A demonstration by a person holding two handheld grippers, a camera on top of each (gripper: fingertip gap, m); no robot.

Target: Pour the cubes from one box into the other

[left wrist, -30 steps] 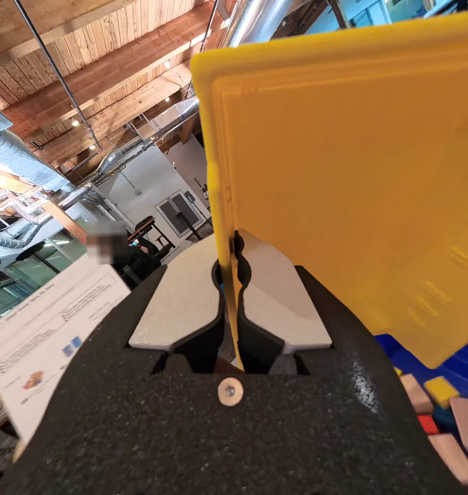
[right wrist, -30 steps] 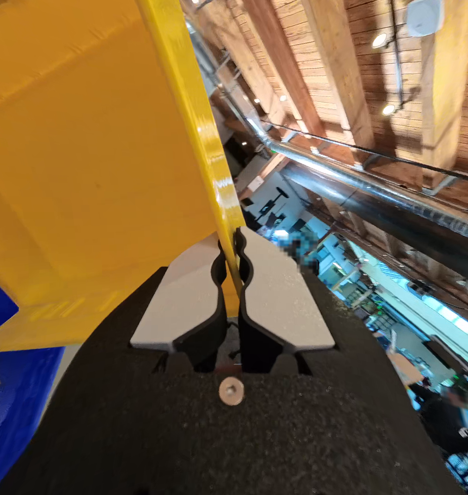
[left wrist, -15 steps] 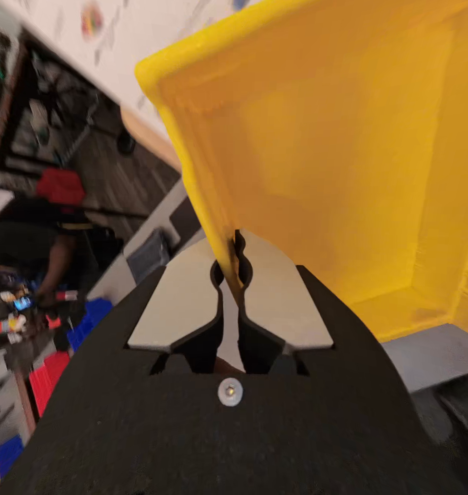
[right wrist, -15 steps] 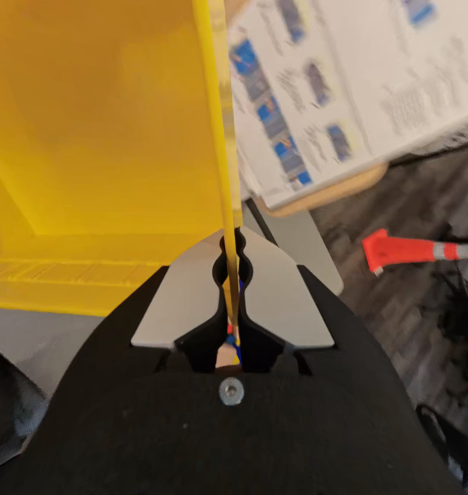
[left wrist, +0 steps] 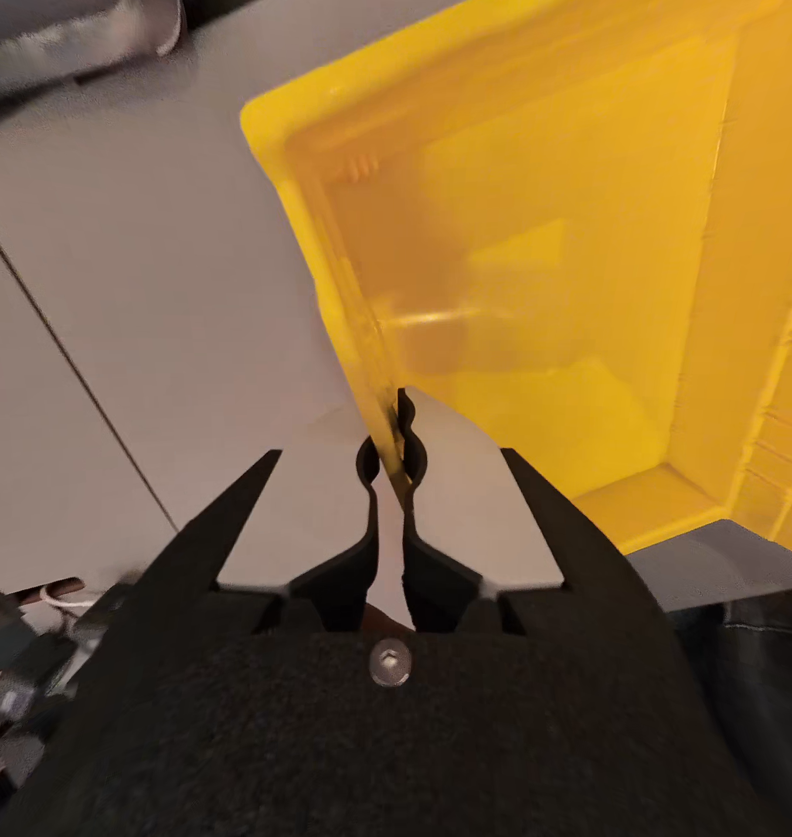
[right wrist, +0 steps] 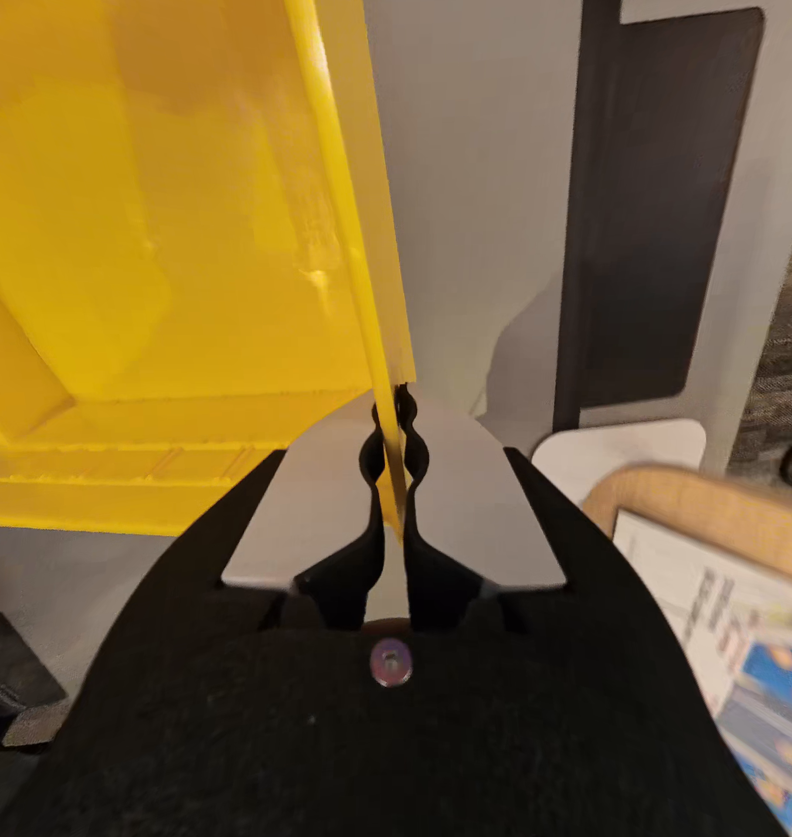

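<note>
Left wrist view first: the yellow box (left wrist: 543, 281) fills the upper right, its open inside facing the camera, and no cubes show in it. Its left wall runs straight down into the left hand-held gripper (left wrist: 391, 435), whose two pale fingers (left wrist: 457, 507) are pressed together on that thin yellow edge, one outside the wall, one inside. The box's bottom corner sits low over the grey tabletop (left wrist: 136, 294); whether it touches is hard to say, the picture is smeared with motion. A thin dark seam line (left wrist: 68, 362) crosses the tabletop at left, and some blurred dark hardware with a white cord (left wrist: 63, 604) sits at the lower left edge.

Over to the right wrist view: same yellow box (right wrist: 158, 226), now on the left of the picture, its right wall pinched between the fingers (right wrist: 466, 507) of the right hand-held gripper (right wrist: 396, 435), closed tight on the rim. So the box hangs between the two grippers, one on each side wall. Beyond it lies the grey tabletop (right wrist: 466, 226), a dark flat panel (right wrist: 656, 204) standing off to the right, and at the lower right a wooden-edged board (right wrist: 702, 512) carrying a printed sheet (right wrist: 747, 656) with blue pictures. A black block (right wrist: 9, 679) pokes in at the lower left.
</note>
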